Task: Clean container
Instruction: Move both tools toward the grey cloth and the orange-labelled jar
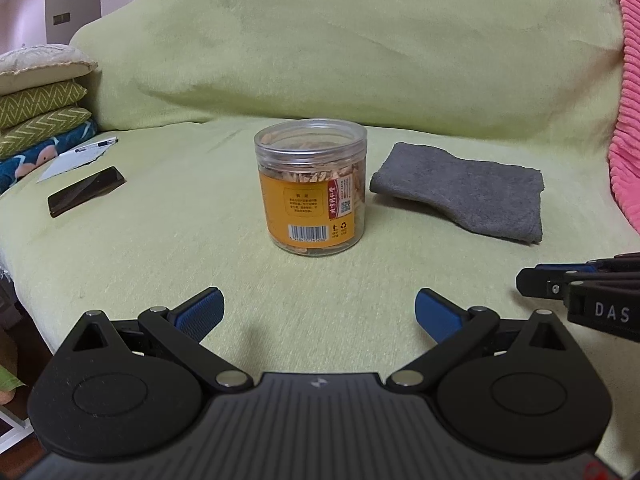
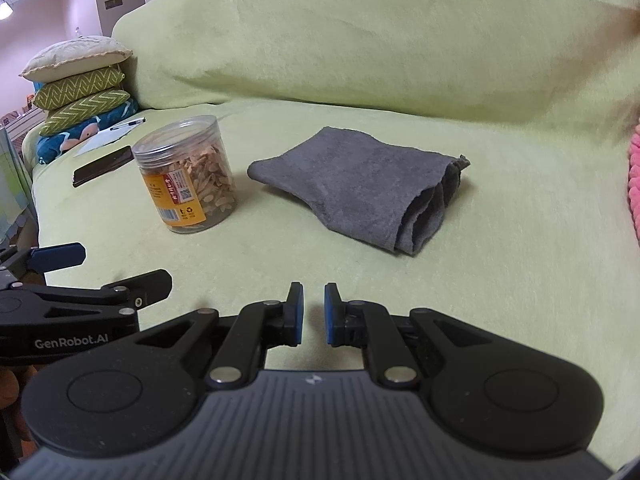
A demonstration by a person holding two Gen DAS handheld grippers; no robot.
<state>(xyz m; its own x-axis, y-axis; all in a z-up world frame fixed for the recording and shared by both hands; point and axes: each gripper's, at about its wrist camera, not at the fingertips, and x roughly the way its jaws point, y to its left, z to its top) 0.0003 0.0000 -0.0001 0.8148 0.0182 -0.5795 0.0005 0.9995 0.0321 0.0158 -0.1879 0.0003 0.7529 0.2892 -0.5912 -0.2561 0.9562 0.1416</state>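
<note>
A clear plastic container (image 1: 311,186) with an orange label and dried pieces inside stands upright and lidless on the green-covered sofa seat; it also shows in the right wrist view (image 2: 188,174). A folded grey cloth (image 1: 460,192) lies to its right, also seen in the right wrist view (image 2: 360,188). My left gripper (image 1: 320,312) is open and empty, a short way in front of the container. My right gripper (image 2: 313,312) is nearly shut with a narrow gap and holds nothing, in front of the cloth. The right gripper's side shows at the left wrist view's right edge (image 1: 580,292).
A dark phone (image 1: 86,191), a white paper (image 1: 74,160) and a pen (image 1: 98,145) lie on the seat at the left. Stacked cushions (image 1: 40,120) sit at the far left. A pink knitted blanket (image 1: 628,120) hangs at the right. The sofa back (image 1: 340,40) rises behind.
</note>
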